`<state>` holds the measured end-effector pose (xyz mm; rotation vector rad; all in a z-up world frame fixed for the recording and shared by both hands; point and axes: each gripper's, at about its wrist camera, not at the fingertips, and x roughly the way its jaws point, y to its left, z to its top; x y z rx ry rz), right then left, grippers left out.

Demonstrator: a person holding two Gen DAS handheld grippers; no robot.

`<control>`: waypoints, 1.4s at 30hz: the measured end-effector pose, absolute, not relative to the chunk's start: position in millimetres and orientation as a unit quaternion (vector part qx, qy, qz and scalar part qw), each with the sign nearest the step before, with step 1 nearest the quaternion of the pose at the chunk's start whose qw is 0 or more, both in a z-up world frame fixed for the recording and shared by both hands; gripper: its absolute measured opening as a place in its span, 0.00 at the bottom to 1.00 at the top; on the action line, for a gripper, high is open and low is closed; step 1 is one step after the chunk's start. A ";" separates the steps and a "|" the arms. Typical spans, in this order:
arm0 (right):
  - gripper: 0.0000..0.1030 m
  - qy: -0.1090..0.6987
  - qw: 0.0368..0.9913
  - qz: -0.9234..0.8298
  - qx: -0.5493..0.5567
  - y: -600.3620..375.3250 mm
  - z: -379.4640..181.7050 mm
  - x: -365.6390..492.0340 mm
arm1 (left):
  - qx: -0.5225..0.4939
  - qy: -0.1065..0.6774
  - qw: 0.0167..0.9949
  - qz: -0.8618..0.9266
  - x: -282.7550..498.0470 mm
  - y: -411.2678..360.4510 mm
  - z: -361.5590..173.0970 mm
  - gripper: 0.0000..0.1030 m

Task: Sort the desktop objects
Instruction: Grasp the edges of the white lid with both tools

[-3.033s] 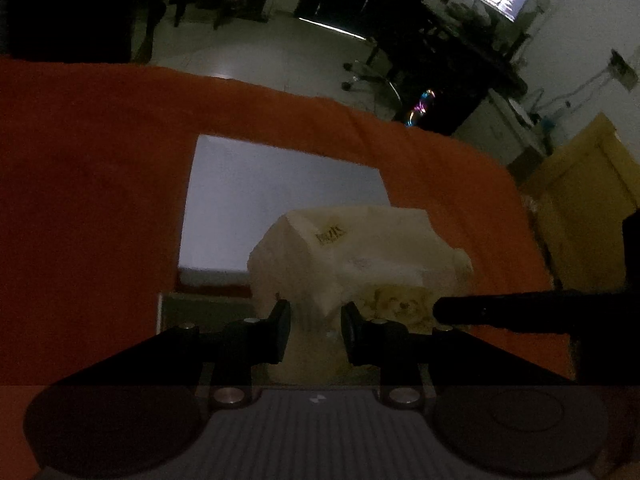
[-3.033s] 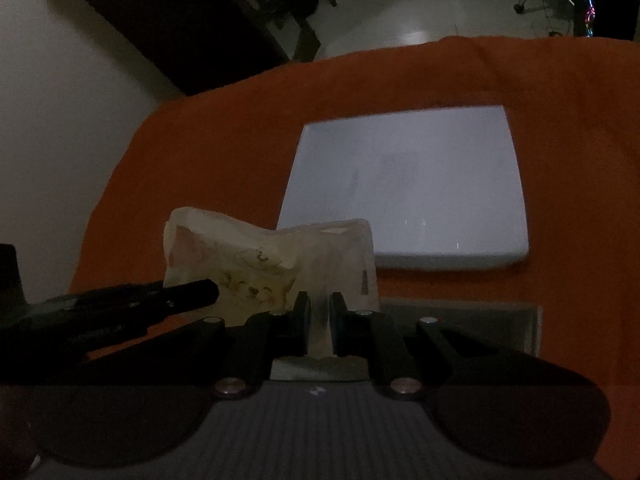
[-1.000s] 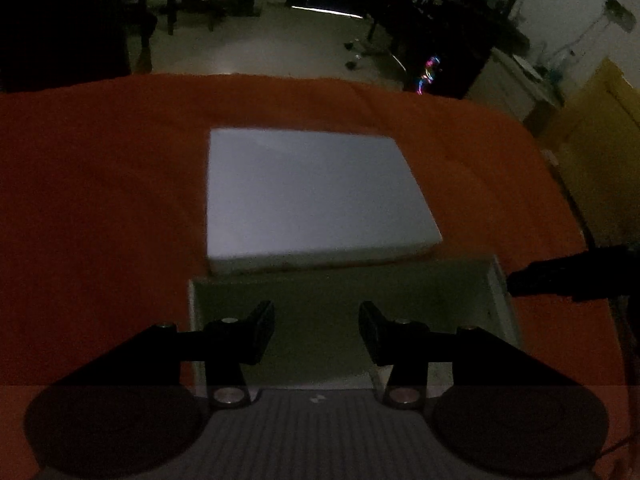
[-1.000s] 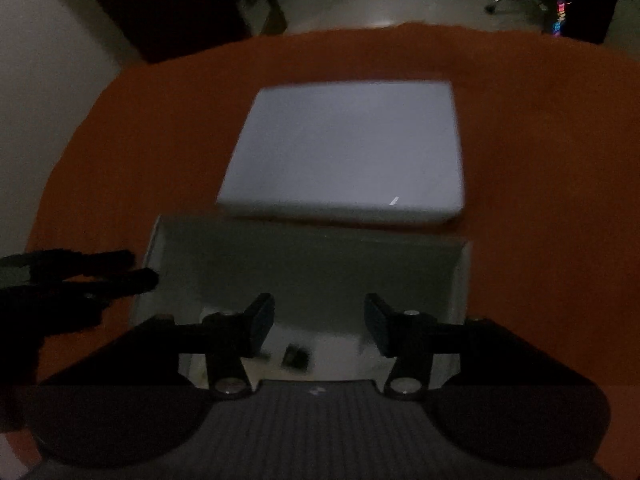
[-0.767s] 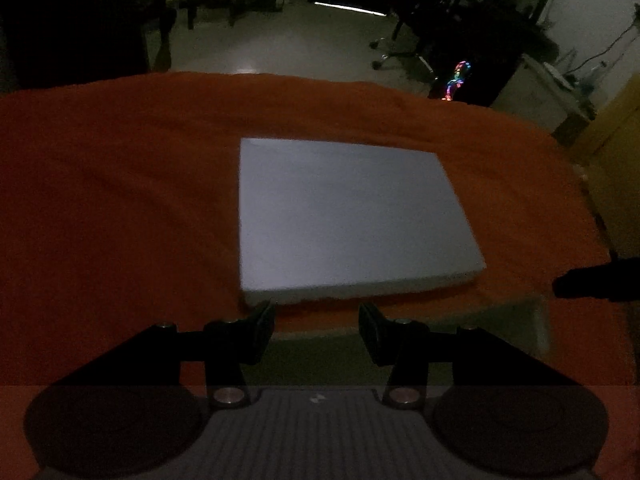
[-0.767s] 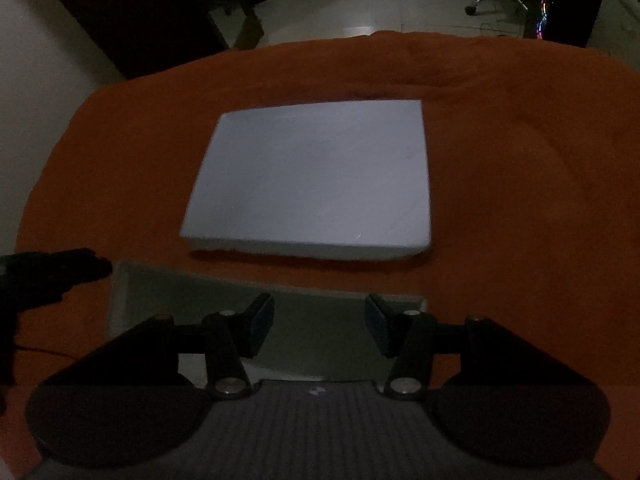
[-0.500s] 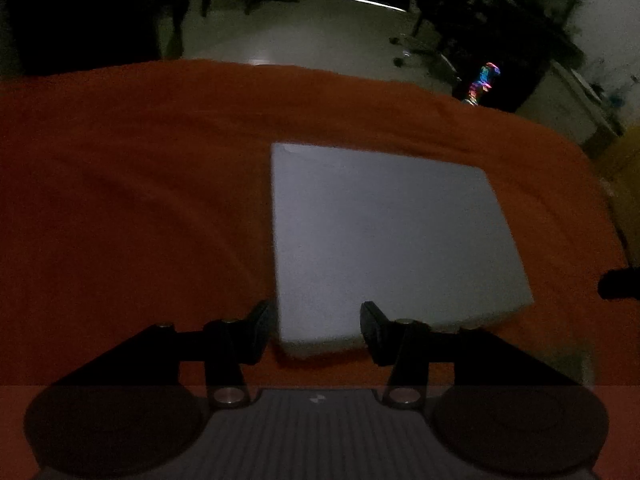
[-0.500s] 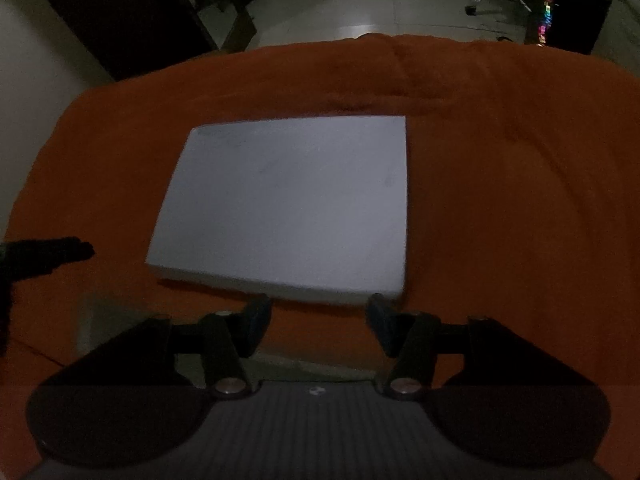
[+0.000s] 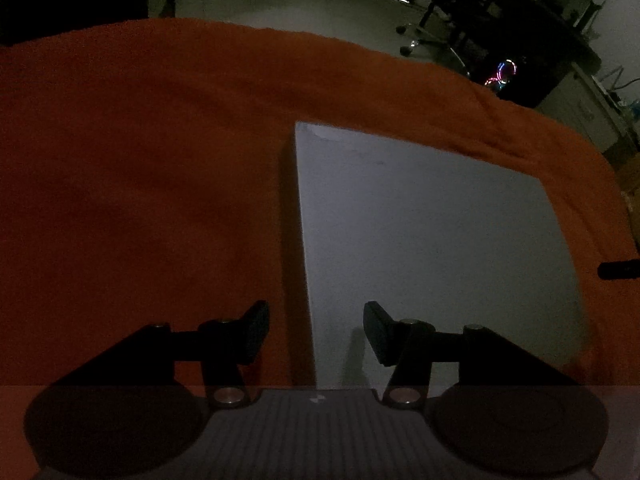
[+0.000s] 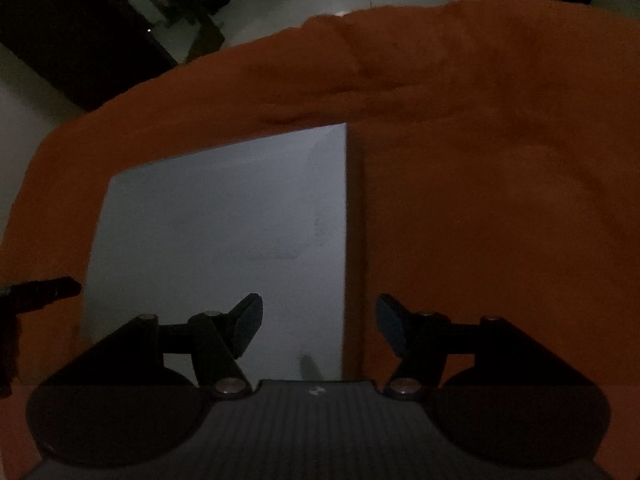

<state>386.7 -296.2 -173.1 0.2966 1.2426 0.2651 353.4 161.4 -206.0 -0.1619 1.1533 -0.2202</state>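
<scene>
A flat white box lid (image 9: pixel 424 240) lies on the orange cloth (image 9: pixel 140 180). My left gripper (image 9: pixel 316 330) hangs open over the lid's left edge, nothing between its fingers. In the right wrist view the same lid (image 10: pixel 224 232) fills the left half, and my right gripper (image 10: pixel 319 322) stands open astride the lid's right edge. The tip of the right gripper shows as a dark bar (image 9: pixel 620 270) at the far right of the left wrist view. The left gripper's tip (image 10: pixel 44 292) pokes in at the left of the right wrist view. The open box and the tissue pack are out of view.
The orange cloth (image 10: pixel 500 184) covers the whole table and bunches into a fold (image 10: pixel 360 96) behind the lid. Beyond the table edge lie a dim floor (image 9: pixel 304 4), office chairs (image 9: pixel 448 20) and a lit computer case (image 9: pixel 504 74).
Both grippers moved forward past the open box, which dropped out of view, and spread apart toward the lid's two side edges. Both stayed open. Three seconds ago they held a tissue pack together.
</scene>
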 end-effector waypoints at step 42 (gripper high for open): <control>0.84 0.565 0.795 0.140 0.169 -286.1 -116.6 337.8 | -0.097 0.507 0.849 -0.109 315.6 135.3 -124.6 0.79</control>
